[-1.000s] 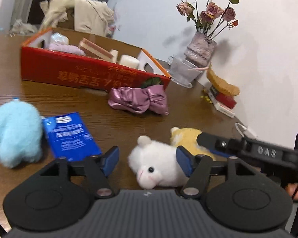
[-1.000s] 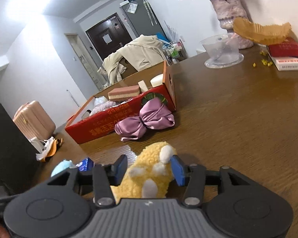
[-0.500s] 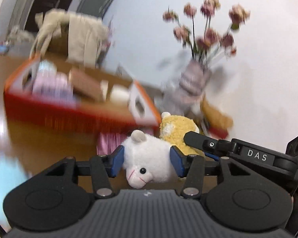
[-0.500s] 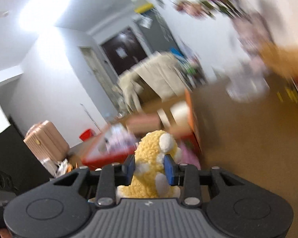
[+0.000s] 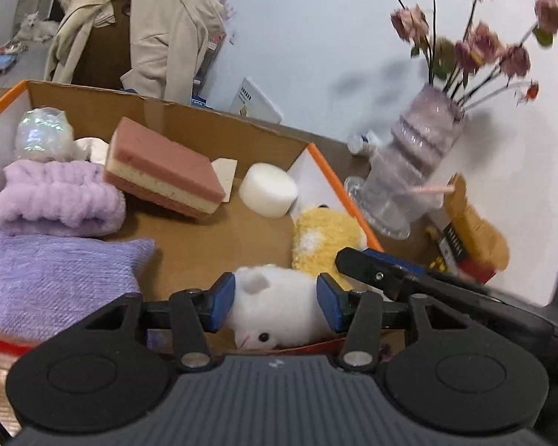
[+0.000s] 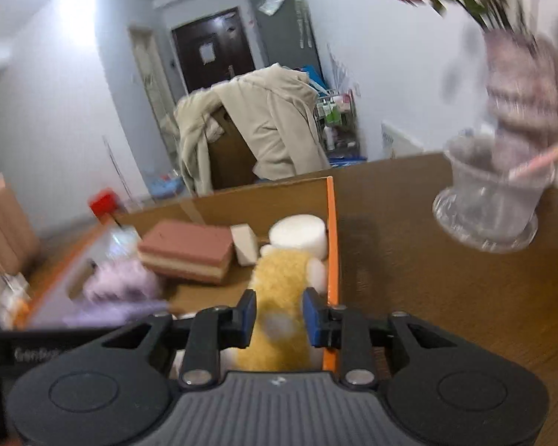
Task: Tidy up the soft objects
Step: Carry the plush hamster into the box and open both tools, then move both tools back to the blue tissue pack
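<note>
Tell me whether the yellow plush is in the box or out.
In, not released: the yellow plush hangs inside the cardboard box's orange edge, beside the white foam, with the right gripper shut on it.

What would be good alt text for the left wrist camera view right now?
The left gripper holds a white plush animal between its blue-padded fingers over an orange-edged cardboard box. Inside lie a yellow plush toy, pink layered sponge, white foam cylinder and lilac towels.
</note>
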